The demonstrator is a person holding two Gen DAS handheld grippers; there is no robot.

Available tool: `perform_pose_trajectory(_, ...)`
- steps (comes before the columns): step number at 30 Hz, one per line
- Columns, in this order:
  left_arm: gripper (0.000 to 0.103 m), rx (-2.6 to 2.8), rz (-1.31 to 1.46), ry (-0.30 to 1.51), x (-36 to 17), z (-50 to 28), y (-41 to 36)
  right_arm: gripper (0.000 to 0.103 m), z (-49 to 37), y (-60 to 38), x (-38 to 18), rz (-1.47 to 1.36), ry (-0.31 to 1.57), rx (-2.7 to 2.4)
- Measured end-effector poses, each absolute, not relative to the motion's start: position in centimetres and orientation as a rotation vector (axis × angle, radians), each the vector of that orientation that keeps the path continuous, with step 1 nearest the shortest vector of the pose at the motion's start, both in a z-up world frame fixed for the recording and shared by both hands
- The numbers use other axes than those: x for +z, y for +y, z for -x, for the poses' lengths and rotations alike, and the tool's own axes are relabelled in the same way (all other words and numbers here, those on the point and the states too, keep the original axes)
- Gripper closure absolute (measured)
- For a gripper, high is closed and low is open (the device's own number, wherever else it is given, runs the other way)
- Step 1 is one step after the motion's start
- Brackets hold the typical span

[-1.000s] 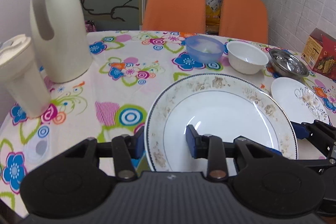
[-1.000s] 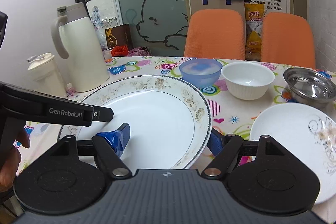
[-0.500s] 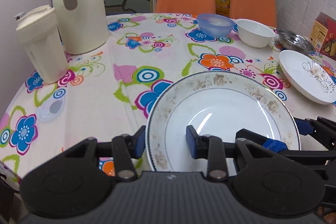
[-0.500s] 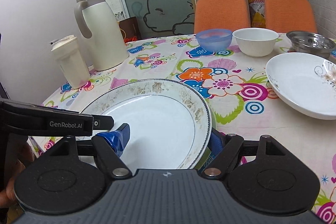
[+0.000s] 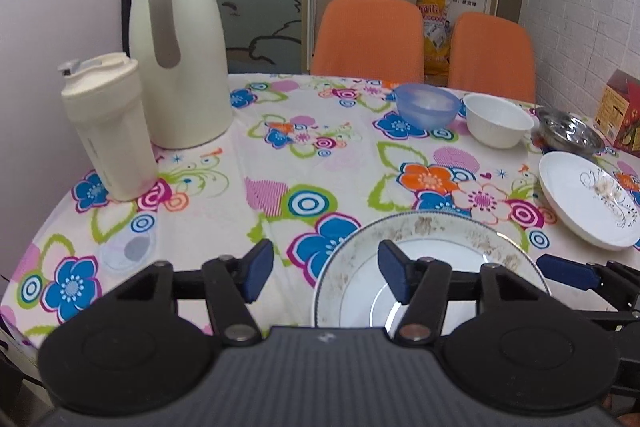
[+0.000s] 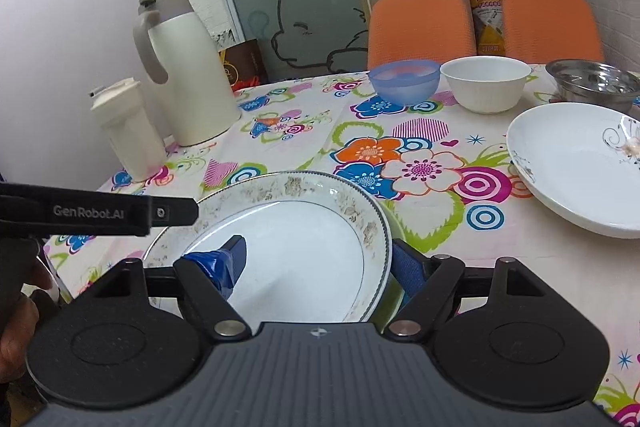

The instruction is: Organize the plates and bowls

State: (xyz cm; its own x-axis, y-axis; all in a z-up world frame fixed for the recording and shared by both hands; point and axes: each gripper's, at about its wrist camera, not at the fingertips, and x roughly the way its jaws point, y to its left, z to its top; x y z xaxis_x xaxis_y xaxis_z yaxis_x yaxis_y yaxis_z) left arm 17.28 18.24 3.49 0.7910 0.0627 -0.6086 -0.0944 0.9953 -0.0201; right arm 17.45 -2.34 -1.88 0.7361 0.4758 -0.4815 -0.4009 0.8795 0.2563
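The gold-rimmed plate [image 6: 296, 251] lies flat and face up at the near edge of the worktop [image 5: 280, 187], under both claws. The left claw [image 5: 326, 273] is opening: its right finger hangs over the plate's left rim, its left finger stands out over the flowered cloth, and neither pad presses on the plate, so it grips nothing. The right claw [image 6: 320, 263] straddles the plate's right rim, one blue pad over the white centre and the other outside the rim, which sits between the jaws; whether the pads press on it I cannot tell. Being round, the plate has no long axis. There are two plates: this one and a plain white plate [image 6: 576, 167] with a scroll pattern, well apart to the right. Three bowls stand in a row at the far side: a blue bowl [image 5: 426, 111], a white bowl [image 5: 498, 125] just beside it, and a steel bowl [image 5: 570, 135] at the right. A cream jug [image 5: 180, 67] and one cream tumbler [image 5: 108, 131] stand at the left, and two orange chairs [image 5: 368, 35] behind the worktop.
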Motion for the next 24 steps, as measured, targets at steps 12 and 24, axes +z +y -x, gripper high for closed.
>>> perform_pose_trajectory(12,0.035,-0.055,0.069,0.710,3.4,-19.0,13.8,0.037,-17.3,-8.0,0.0,-0.228,0.517,0.370)
perform_pose_trajectory(24,0.034,-0.159,0.028,0.773,3.3,-22.8,6.7,0.036,-17.5,-18.9,0.2,-0.375,0.508,0.101)
